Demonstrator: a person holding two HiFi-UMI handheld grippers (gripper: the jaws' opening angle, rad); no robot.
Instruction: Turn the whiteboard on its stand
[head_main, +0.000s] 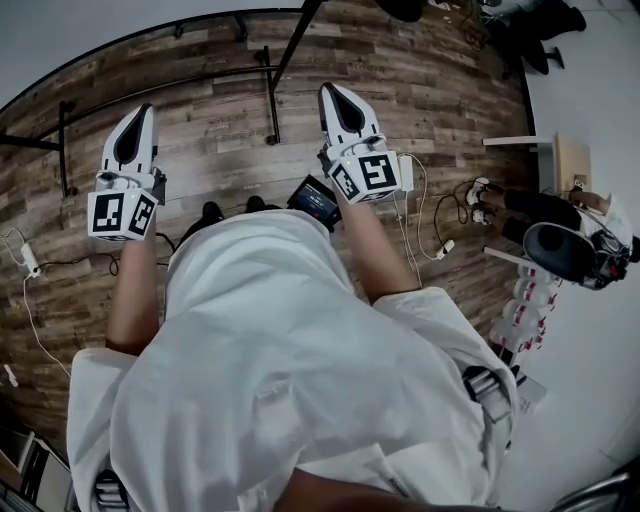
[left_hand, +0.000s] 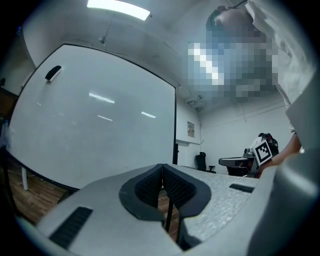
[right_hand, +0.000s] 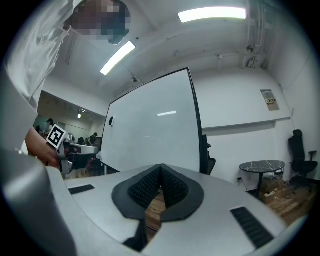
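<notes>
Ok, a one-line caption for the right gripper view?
Shut, empty right gripper faces the upright whiteboard, well short of touching it.

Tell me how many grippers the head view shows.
2. The left gripper is at the picture's left over the wood floor, jaws shut on nothing. The right gripper is just right of centre, also shut and empty. Neither is hidden.

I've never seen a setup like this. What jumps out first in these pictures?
The big white whiteboard in a black frame fills most of the left gripper view and also stands ahead in the right gripper view. In the head view, a person in a white shirt holds out two white grippers with black-and-white marker cubes. The left gripper and right gripper both have their jaws shut and empty, above the brown wood-plank floor.
</notes>
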